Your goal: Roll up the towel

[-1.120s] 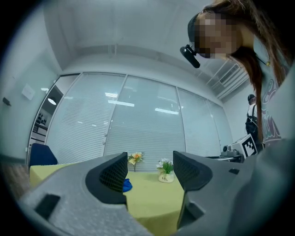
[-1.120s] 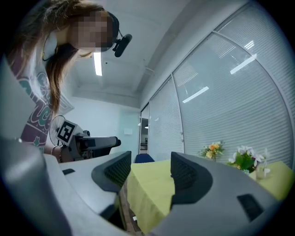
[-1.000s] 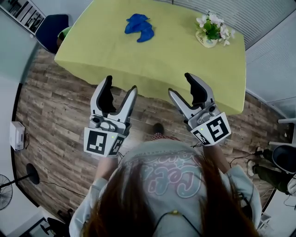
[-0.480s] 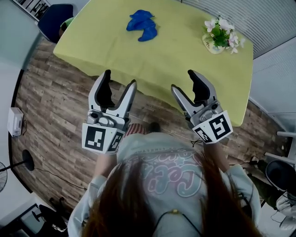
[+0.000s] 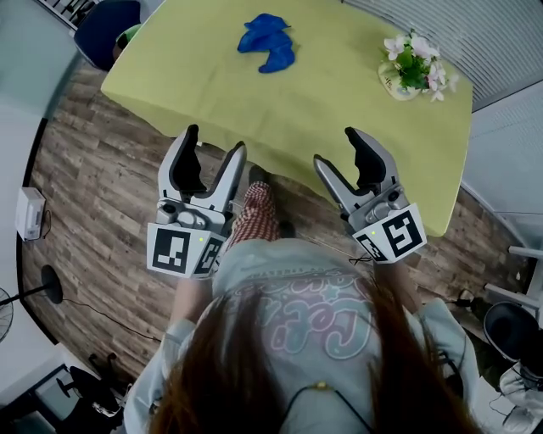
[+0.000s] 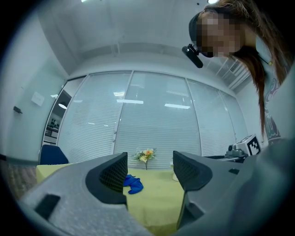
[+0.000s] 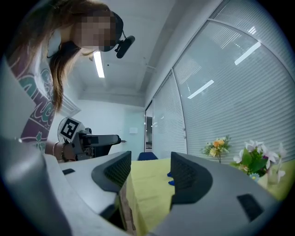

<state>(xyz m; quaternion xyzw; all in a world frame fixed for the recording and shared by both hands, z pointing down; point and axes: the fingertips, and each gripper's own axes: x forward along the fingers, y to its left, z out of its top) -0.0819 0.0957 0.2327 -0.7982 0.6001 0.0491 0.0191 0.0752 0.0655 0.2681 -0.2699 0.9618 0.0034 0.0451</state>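
Both grippers hang in the lower half of the head view, above the wooden floor [image 5: 93, 195] and short of the near edge of the yellow-green surface [image 5: 339, 102]. The left gripper [image 5: 215, 144] has its jaws spread wide. In the left gripper view nothing sits in the gap, only the surface beyond, and the pads touch nothing. The right gripper [image 5: 338, 148] is open about as far and equally empty; in the right gripper view only the edge of the surface shows between its jaws.

The blue towel [image 5: 267, 42] lies crumpled at the far side of the surface, in the upper middle of the head view, well apart from both grippers. In the left gripper view it shows just beside the left jaw's pad. A vase of flowers [image 5: 416, 68] stands at the upper right. A blue chair [image 5: 106, 21] sits at the upper left corner.
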